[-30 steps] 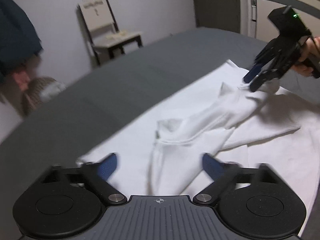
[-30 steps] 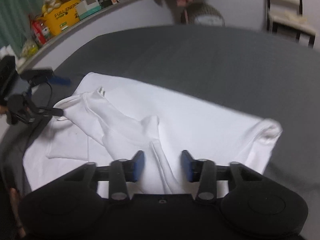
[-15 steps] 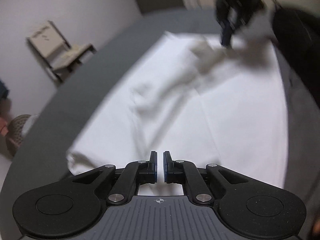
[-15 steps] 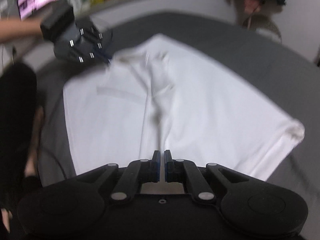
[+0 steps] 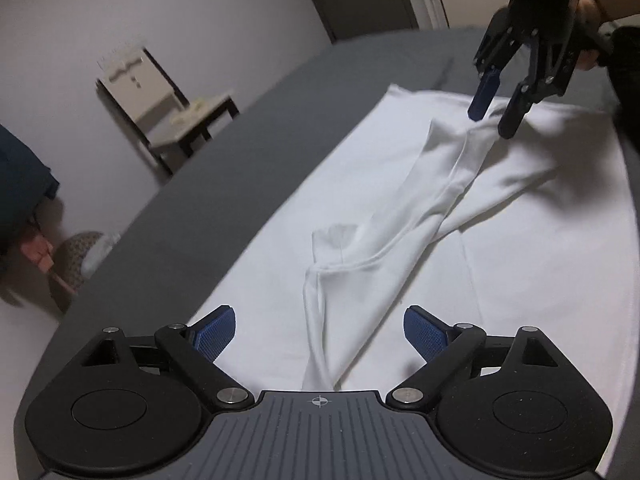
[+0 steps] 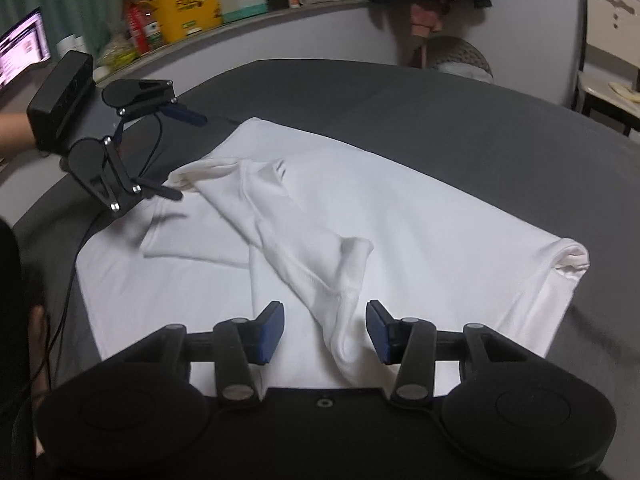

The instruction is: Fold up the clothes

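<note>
A white shirt (image 5: 532, 264) lies spread on the grey bed (image 5: 192, 192). A bunched ridge of its fabric (image 5: 404, 236) runs from my left gripper (image 5: 320, 330) up to my right gripper (image 5: 494, 116). Both are open. In the right wrist view the ridge (image 6: 304, 256) rises between the open fingers of my right gripper (image 6: 325, 332). Its far end (image 6: 192, 174) lies between the spread fingers of my left gripper (image 6: 184, 156). Neither gripper holds cloth. A rolled sleeve end (image 6: 572, 260) sits at the shirt's right edge.
A pale chair (image 5: 168, 112) and a woven basket (image 5: 76, 264) stand by the wall beyond the bed. A shelf with a yellow box (image 6: 192, 8) and a lit monitor (image 6: 24, 48) are at the left. A black cable (image 6: 68, 300) trails over the bed's edge.
Half a second ago both grippers were shut and closer over the shirt. Now both stand open and the ridge of fabric lies slack between them.
</note>
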